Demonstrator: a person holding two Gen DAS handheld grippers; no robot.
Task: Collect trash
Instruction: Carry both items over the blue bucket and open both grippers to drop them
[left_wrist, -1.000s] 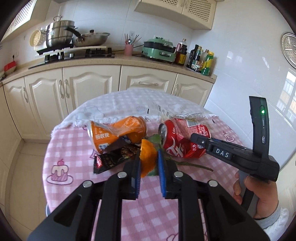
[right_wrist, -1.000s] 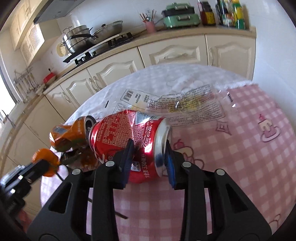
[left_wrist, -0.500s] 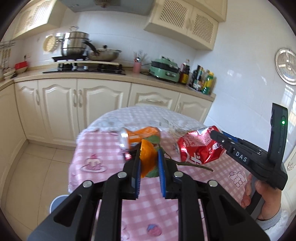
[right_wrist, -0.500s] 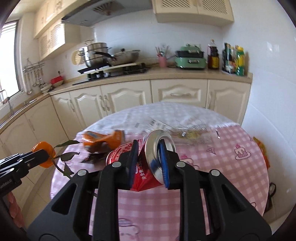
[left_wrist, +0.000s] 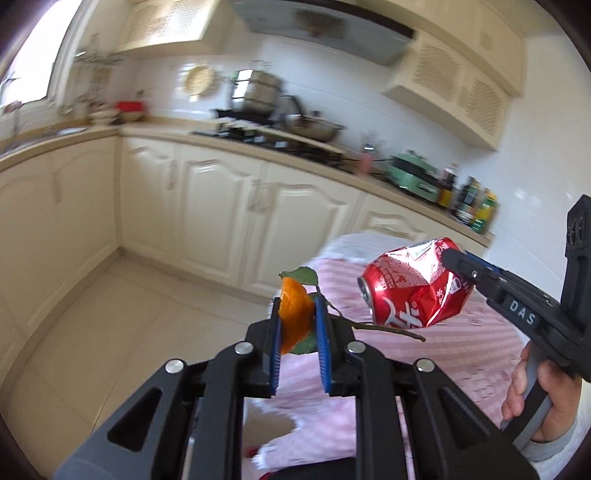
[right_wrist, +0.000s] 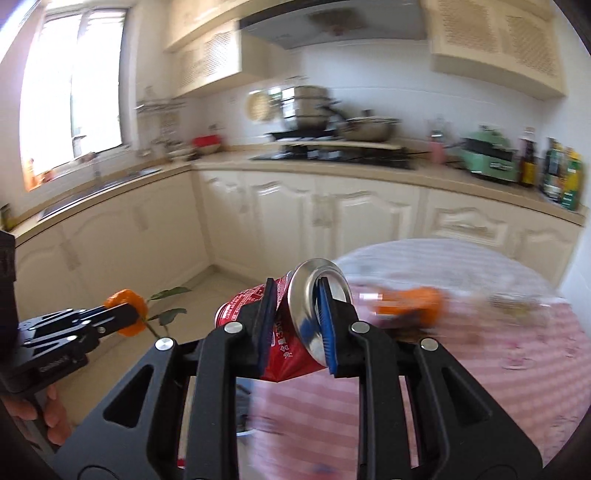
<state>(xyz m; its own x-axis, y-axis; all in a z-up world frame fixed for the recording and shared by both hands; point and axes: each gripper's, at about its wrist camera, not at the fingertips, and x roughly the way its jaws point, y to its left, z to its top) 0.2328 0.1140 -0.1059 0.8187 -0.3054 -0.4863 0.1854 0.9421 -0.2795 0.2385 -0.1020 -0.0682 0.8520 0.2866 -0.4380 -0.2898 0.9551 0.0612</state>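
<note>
Left claw (left_wrist: 298, 326) clamps an orange peel (left_wrist: 293, 317) with leafy stem, held in the air off the counter's (left_wrist: 476, 354) 9 o'clock edge. Peel looks soft, light, floppy; pinched mid-body, stem trailing toward 3 o'clock. Right claw (right_wrist: 295, 325) grips a crushed red can (right_wrist: 286, 345) at its top rim: light, thin metal, slick, so the rim is probably the firmest hold.

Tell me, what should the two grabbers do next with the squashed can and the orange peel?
Probably keep both squeezed shut and carry the trash on toward a bin, which isn't in view yet. The left gripper pinches the orange peel with its leafy stem, and the right gripper clamps the crushed red can. Both pieces hang in the air off the pink table, so opening now would drop them.
</note>
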